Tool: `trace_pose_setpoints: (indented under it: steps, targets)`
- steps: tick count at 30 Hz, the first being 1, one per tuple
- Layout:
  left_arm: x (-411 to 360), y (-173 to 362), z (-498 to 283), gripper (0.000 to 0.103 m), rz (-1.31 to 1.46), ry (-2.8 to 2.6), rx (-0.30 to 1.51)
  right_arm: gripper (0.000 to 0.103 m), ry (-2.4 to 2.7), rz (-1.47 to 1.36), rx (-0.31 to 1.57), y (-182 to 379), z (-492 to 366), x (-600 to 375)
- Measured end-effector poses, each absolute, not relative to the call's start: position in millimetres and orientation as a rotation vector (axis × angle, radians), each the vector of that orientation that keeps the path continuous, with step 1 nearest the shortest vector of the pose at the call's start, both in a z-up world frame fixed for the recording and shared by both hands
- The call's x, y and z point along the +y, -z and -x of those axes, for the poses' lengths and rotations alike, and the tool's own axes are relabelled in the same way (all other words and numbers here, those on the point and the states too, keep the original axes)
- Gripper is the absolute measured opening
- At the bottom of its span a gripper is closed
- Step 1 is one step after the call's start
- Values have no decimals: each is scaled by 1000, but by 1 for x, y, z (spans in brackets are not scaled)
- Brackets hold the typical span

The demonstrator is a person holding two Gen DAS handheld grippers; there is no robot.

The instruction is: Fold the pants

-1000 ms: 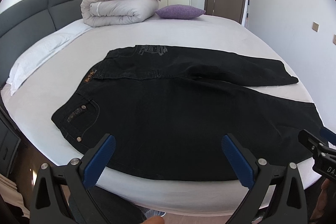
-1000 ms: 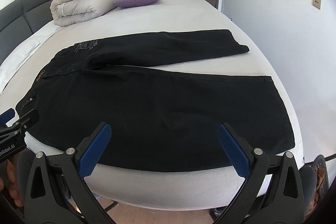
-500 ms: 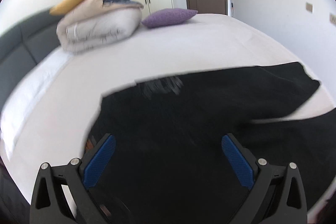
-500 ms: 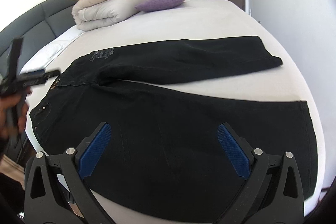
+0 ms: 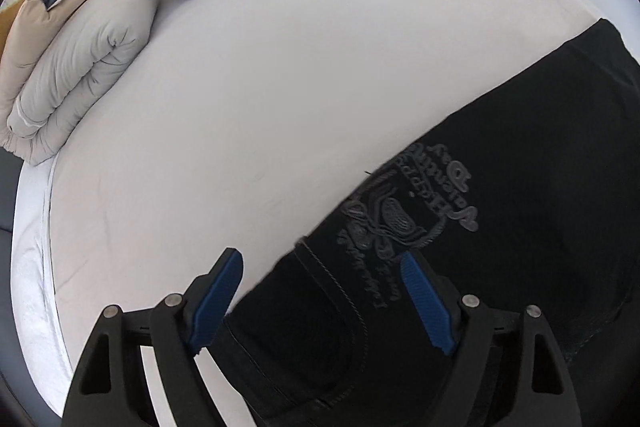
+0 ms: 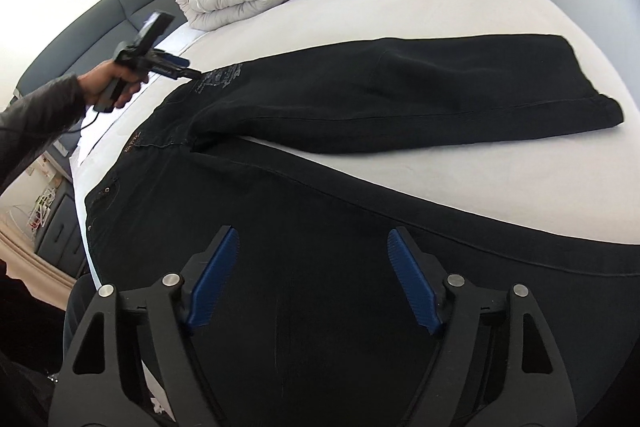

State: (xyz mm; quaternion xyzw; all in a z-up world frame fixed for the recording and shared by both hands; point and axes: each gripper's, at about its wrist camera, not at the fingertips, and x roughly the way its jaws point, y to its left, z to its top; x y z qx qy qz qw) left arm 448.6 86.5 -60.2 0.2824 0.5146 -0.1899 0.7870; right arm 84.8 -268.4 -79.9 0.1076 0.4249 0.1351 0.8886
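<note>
Pants (image 6: 360, 187), black, lie spread flat across the white bed (image 6: 460, 11), legs apart; the near leg's hem runs out of the right wrist view. Embroidery by the waistband is too dark to read. Left gripper (image 5: 320, 291) hovers over that far waist corner, jaws just been closing but nothing pinched, fabric under the gap. Right gripper (image 6: 310, 275) sits above the near leg, also closing in, gripping nothing.
</note>
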Motion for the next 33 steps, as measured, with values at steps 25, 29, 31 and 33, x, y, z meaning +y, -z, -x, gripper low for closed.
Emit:
trace_pose_setpoints:
  steps: [25,29,31,33]
  targets:
    - [83,69,-364,11,-544,432,980,76,-348,-151,920,74,-126,-234]
    - [74,41,-305,11,-589,376,831,76,-400,-16,880,42,-166,-211]
    - [68,32,-278,11,-600,359,777,76,-438,33,825,19,-196,-191]
    - [70,25,-263,11,-608,348,729,76,-480,70,800,3,-223,-169]
